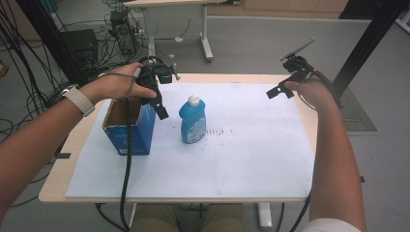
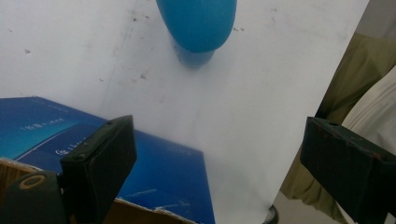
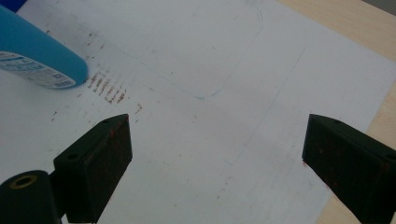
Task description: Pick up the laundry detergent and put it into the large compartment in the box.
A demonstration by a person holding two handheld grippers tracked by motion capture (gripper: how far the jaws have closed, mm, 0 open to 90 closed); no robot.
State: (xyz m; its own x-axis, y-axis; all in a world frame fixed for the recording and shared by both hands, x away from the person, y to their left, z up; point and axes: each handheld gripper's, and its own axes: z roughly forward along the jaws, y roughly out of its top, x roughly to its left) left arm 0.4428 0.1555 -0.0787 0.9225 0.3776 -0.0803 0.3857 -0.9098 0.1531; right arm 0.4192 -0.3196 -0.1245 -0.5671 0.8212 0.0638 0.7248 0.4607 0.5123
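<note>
A blue bottle (image 1: 192, 121) with a white cap stands upright near the middle of the white sheet (image 1: 251, 150). To its left stands a blue cardboard box (image 1: 129, 130) with its top open. My left gripper (image 1: 155, 102) hovers over the box's right edge, just left of the bottle, jaws open and empty. In the left gripper view the box (image 2: 163, 172) lies under the left gripper (image 2: 215, 158) and the bottle (image 2: 198, 23) is beyond. My right gripper (image 1: 283, 92) is held above the sheet's far right corner, open and empty. In the right gripper view, the right gripper (image 3: 215, 154) faces the bottle (image 3: 37, 56) at upper left.
The sheet covers most of a light wooden table (image 1: 58, 179). Brown smudges (image 1: 217, 131) mark the sheet right of the bottle. A black frame post (image 1: 367, 43) rises at the far right, and cables (image 1: 29, 63) and another table's legs (image 1: 205, 38) stand behind.
</note>
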